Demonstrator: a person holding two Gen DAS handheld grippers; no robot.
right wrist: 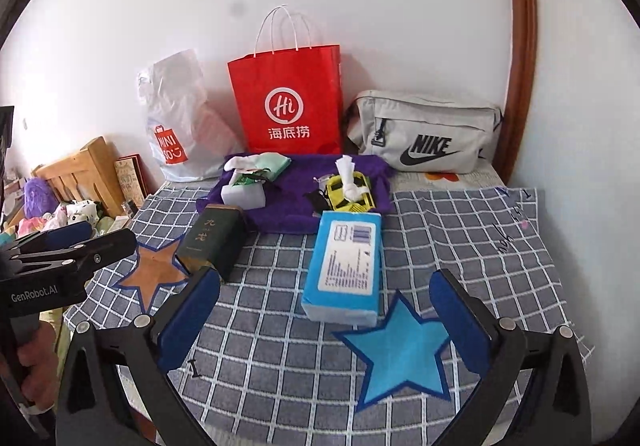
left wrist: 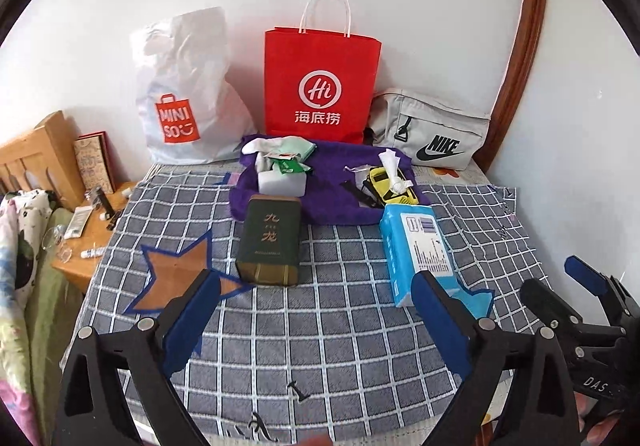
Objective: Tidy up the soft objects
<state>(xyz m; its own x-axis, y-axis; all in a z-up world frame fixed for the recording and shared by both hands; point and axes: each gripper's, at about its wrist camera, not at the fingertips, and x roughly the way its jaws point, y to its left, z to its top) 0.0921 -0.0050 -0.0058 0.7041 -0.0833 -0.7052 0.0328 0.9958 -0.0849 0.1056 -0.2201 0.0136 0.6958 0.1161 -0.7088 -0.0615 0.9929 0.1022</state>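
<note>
A purple towel (left wrist: 328, 202) (right wrist: 296, 202) lies at the back of the checked cloth. On it sit a white tissue pack with green wrappers (left wrist: 282, 176) (right wrist: 245, 192) and a yellow toy car with a tissue (left wrist: 390, 182) (right wrist: 349, 192). A dark green tin (left wrist: 269, 242) (right wrist: 210, 242) stands by the orange star (left wrist: 176, 278) (right wrist: 154, 274). A blue tissue pack (left wrist: 416, 246) (right wrist: 344, 266) lies by the blue star (right wrist: 400, 350). My left gripper (left wrist: 316, 322) is open and empty. My right gripper (right wrist: 326, 314) is open and empty, just short of the blue pack.
A white Miniso bag (left wrist: 180, 94) (right wrist: 176, 118), a red paper bag (left wrist: 320, 82) (right wrist: 292, 98) and a grey Nike pouch (left wrist: 432, 130) (right wrist: 424, 130) stand against the back wall. A wooden bedside table (left wrist: 96, 222) with small items is at the left.
</note>
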